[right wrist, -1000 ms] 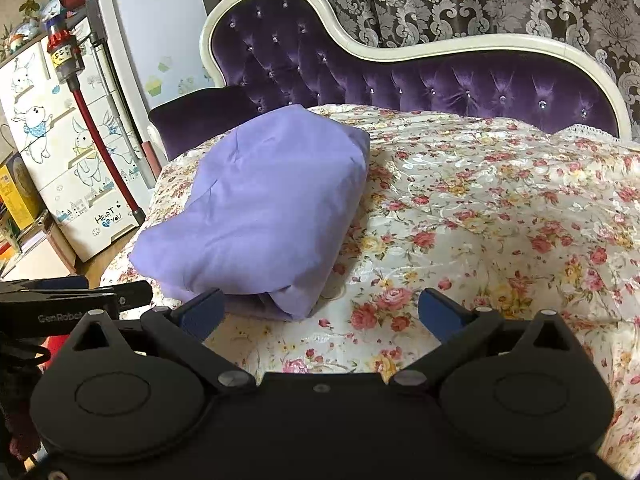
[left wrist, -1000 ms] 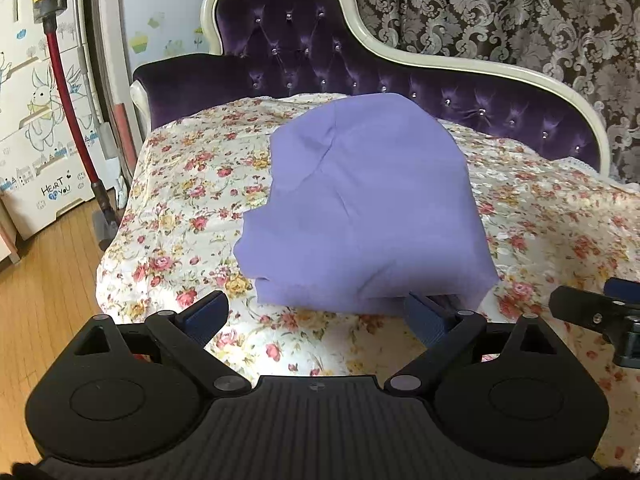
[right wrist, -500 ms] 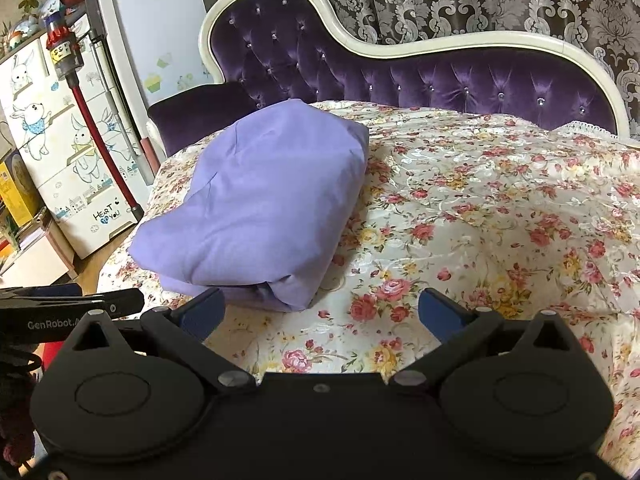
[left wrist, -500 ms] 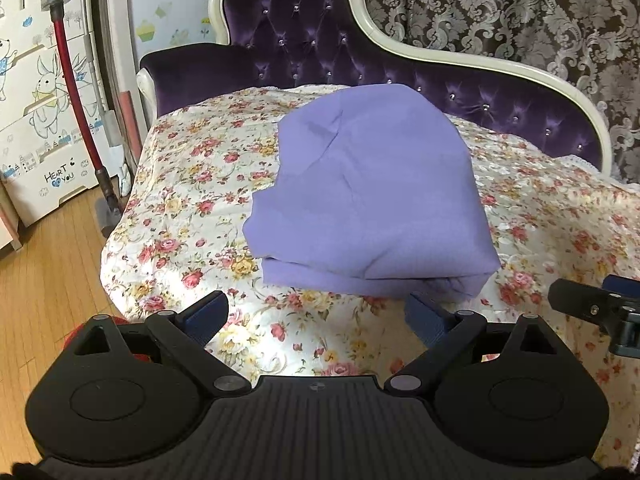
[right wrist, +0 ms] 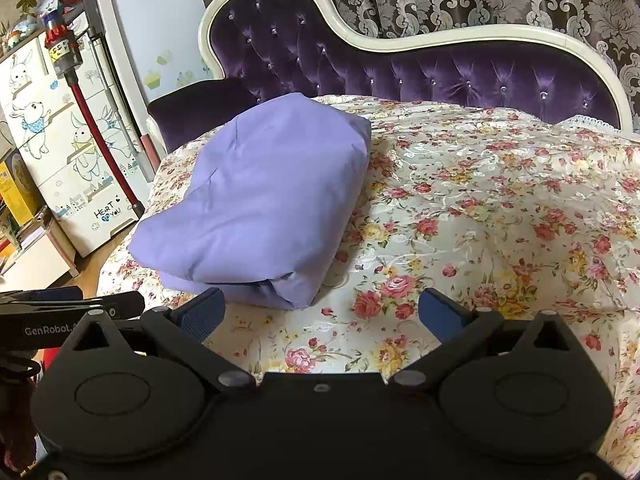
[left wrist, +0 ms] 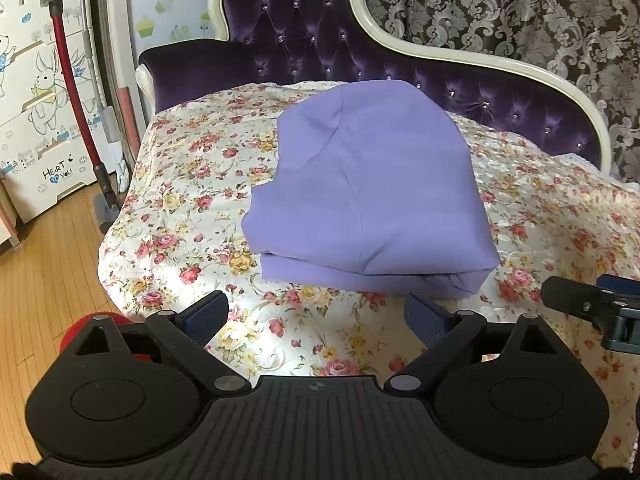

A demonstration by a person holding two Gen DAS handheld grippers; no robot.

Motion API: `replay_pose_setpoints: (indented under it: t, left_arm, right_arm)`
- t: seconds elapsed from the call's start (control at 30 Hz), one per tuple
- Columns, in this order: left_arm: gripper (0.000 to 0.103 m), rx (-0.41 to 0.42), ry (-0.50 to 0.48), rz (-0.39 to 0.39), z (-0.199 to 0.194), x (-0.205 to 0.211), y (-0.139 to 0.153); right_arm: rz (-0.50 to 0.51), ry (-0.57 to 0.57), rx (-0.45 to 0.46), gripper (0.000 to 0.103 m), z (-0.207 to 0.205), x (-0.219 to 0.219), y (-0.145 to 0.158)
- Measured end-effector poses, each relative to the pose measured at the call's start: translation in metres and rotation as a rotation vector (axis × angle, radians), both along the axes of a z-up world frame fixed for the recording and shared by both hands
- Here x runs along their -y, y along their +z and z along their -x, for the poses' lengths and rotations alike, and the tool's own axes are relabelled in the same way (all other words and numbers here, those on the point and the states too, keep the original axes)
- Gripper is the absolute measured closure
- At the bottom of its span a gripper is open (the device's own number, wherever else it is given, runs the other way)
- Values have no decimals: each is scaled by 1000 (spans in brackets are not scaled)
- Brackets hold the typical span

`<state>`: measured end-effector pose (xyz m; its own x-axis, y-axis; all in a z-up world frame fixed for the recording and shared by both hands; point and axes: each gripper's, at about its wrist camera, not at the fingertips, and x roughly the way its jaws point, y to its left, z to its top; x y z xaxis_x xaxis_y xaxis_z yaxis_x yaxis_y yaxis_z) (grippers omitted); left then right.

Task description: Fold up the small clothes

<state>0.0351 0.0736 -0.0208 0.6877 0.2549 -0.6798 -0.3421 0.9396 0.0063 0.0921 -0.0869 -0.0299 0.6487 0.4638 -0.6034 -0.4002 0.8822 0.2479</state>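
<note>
Left wrist view: my left gripper (left wrist: 316, 314) hangs low over the near edge of a daybed, its two blue ribbed fingers (left wrist: 206, 314) spread wide with nothing between them. Just beyond the fingertips lies the folded lilac garment (left wrist: 368, 196) — a soft, matte, rounded bundle, layered edges stacked at its near side, smooth on top with a few faint creases. It rests on a glossy cream bedspread (left wrist: 180, 216) printed with small red and yellow roses. Behind it curves a tufted purple velvet backrest (left wrist: 304, 32) framed in cream-painted wood.

In the right wrist view, my right gripper (right wrist: 324, 314) is likewise wide open and empty — the garment (right wrist: 264, 204) sits to its left, just past the left fingertip, apart from it. A red-tubed stick vacuum (right wrist: 94, 120) leans by a cabinet with cartoon rabbits (right wrist: 48, 160).
</note>
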Motion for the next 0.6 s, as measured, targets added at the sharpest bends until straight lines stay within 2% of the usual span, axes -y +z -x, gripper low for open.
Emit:
replay_pose_setpoints:
  t: [0.6]
  left_arm:
    - [7,-22,11,17,-6,-3,-8]
  right_arm:
    - [4,12,-46,0,-7,-8,-7]
